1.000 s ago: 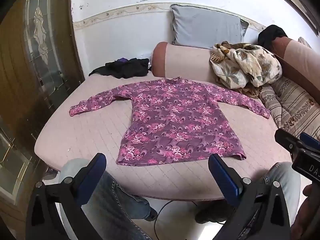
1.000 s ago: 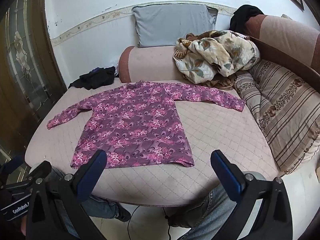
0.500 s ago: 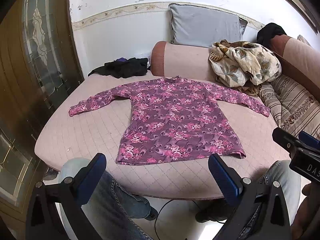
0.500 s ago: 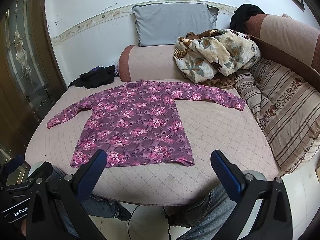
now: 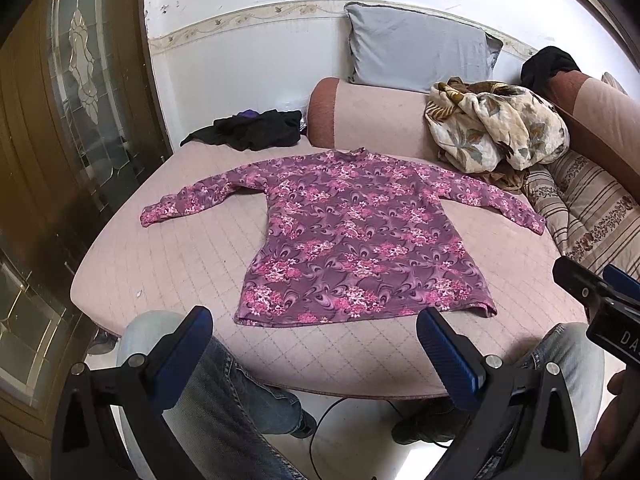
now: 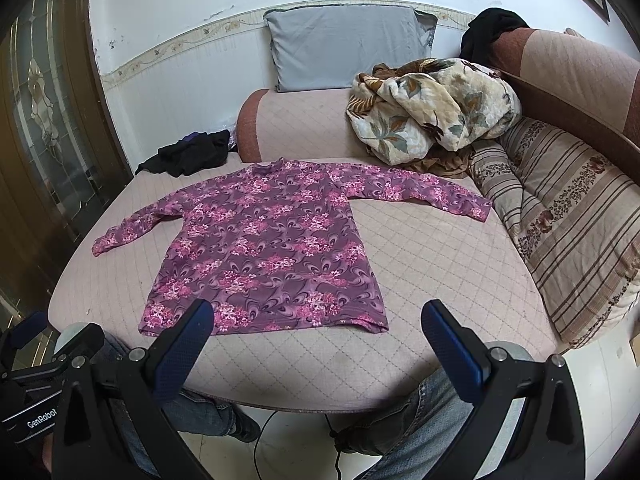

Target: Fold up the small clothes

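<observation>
The purple shirt (image 5: pixel 356 240) lies flat ahead, hem nearest; left gripper (image 5: pixel 312 340) and right gripper (image 6: pixel 316 332) both gape wide, holding nothing.

Bare quilted mattress (image 6: pixel 432 264) is left open around the purple floral top (image 6: pixel 264 248) at 3, 6 and 9 o'clock. Passage at 1 o'clock is blocked by the crumpled floral blanket (image 6: pixel 436 112), at 12 by the bolster (image 6: pixel 296 128), and at 11 by dark clothes (image 6: pixel 192 154).
</observation>
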{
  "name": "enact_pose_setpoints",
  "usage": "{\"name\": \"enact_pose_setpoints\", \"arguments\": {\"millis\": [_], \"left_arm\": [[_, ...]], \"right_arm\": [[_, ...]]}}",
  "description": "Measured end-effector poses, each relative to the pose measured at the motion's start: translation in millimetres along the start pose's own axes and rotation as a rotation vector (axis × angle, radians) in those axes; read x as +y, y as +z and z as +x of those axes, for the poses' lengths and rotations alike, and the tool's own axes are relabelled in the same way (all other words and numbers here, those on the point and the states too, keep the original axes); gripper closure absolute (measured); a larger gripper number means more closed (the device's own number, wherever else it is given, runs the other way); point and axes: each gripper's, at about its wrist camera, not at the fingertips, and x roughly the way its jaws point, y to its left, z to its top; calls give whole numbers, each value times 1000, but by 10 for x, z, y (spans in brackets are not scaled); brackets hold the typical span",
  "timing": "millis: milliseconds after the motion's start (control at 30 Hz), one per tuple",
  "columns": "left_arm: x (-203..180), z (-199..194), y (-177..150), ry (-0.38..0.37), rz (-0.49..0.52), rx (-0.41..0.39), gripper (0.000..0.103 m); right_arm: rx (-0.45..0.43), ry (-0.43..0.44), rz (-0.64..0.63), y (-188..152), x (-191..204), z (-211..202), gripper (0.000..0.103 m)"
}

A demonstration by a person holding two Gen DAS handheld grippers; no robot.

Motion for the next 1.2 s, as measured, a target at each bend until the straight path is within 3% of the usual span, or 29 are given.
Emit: {"name": "enact_pose_setpoints", "arguments": {"millis": [333,800,933,1067,1200], "left_arm": [[-5,63,3,11,0,10,0],[8,387,208,11,-11,35,0],[-80,600,404,1,6,27,0],[-241,960,735,-9,23,28,0],[-434,1474,1200,-58,21,55,0]], "right_arm": [[5,-29,-4,12,-10,41,0],[6,7,7,176,-23,257,4],[50,39,37,331,-122,564,10],[65,79,89,626,-326,916,23],[37,53,130,1047,-577,1260,24]]}}
